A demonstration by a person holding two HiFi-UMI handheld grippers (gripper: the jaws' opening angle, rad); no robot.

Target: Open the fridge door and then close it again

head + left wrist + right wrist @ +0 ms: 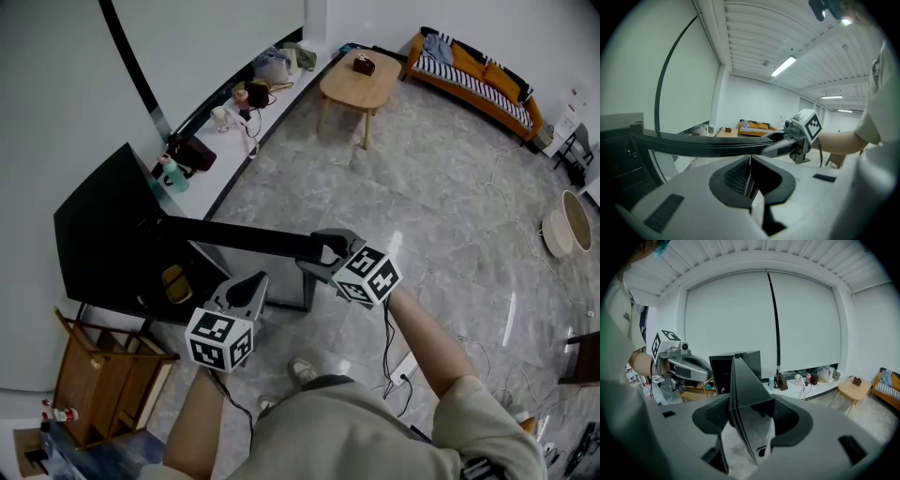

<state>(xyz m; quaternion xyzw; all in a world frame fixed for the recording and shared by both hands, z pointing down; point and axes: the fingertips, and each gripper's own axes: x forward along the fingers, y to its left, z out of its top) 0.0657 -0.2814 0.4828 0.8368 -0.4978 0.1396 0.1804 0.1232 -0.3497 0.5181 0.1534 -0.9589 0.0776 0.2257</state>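
The fridge (103,234) stands open. Its door (234,236) is swung well out from the cabinet, and from above its top edge shows as a long dark bar. That bar runs from the hinge at the fridge's far front corner out to a free end away from the fridge.

The right gripper (319,255) is at that free end, the point of the door farthest from the fridge. Its jaws straddle the door's thickness, one on each face, and in the right gripper view the pads look pressed against both, so it is grasping the door. From there the door's long axis runs straight ahead of the fingers, back to the fridge.

The left gripper (246,281) hangs just on the person's side of the door and lower, nearer the fridge's open front than the right one is. Its fingers are clenched together on nothing, and the door's edge passes above them untouched.

The right forearm (427,333) is stretched well out toward the fridge, with the gripper tipped a little downward. The left forearm (202,412) is tucked closer in.

The opening half looks done. Closing would fall to the right hand, which must carry the free end round the hinge toward the fridge. The left gripper would need to stay clear of that path.
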